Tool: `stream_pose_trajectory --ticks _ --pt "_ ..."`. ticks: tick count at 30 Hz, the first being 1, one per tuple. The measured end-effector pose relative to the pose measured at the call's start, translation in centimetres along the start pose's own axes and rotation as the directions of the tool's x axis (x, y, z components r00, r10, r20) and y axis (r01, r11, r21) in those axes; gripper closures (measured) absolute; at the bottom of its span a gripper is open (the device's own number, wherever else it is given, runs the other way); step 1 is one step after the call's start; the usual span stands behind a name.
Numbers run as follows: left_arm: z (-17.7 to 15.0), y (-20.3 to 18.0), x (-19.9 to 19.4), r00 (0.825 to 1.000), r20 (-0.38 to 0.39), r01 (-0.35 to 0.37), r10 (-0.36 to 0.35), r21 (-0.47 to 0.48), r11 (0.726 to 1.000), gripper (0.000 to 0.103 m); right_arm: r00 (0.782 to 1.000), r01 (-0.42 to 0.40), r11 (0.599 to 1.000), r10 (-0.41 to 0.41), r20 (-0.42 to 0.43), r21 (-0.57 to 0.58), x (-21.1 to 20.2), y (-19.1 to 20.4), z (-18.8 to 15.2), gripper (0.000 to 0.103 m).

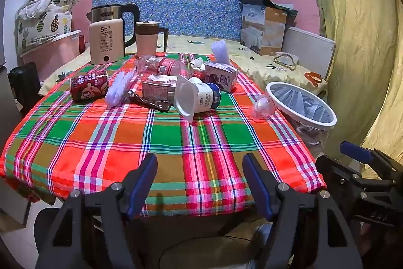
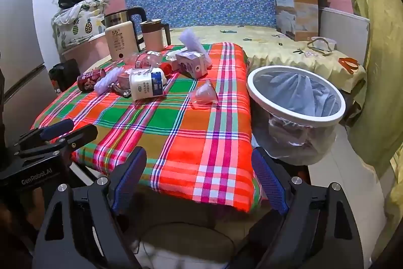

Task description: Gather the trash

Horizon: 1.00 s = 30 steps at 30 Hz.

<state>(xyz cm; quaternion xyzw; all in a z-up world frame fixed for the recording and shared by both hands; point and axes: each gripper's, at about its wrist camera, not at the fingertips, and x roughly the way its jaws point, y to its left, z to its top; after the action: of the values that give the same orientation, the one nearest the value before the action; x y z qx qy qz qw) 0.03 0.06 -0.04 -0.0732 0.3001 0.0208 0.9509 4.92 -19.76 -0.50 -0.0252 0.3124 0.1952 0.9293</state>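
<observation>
Left wrist: yogurt cup (image 1: pixel 199 97) lies sideways, mouth toward camera; both grippers' fingers (image 1: pixel 144 178) spread, empty.

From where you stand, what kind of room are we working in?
Most likely a small bedroom used as living space. A bed with a blue floral headboard stands behind the plaid-covered table, folded bedding is piled at the left, and a refrigerator stands close by.

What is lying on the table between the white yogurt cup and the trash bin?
Only a crumpled clear plastic cup lies between the yogurt cup and the trash bin, near the table edge; otherwise bare checked cloth. The right wrist view shows this best.
</observation>
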Motion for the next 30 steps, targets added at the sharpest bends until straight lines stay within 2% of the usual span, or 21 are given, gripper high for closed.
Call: stream_pose_trajectory --ticks 30 --pt "0.00 0.14 -0.54 1.000 0.011 -0.016 0.016 0.004 1.000 0.031 1.000 0.008 1.000 -0.008 0.003 0.002 -0.20 -0.14 0.08 0.017"
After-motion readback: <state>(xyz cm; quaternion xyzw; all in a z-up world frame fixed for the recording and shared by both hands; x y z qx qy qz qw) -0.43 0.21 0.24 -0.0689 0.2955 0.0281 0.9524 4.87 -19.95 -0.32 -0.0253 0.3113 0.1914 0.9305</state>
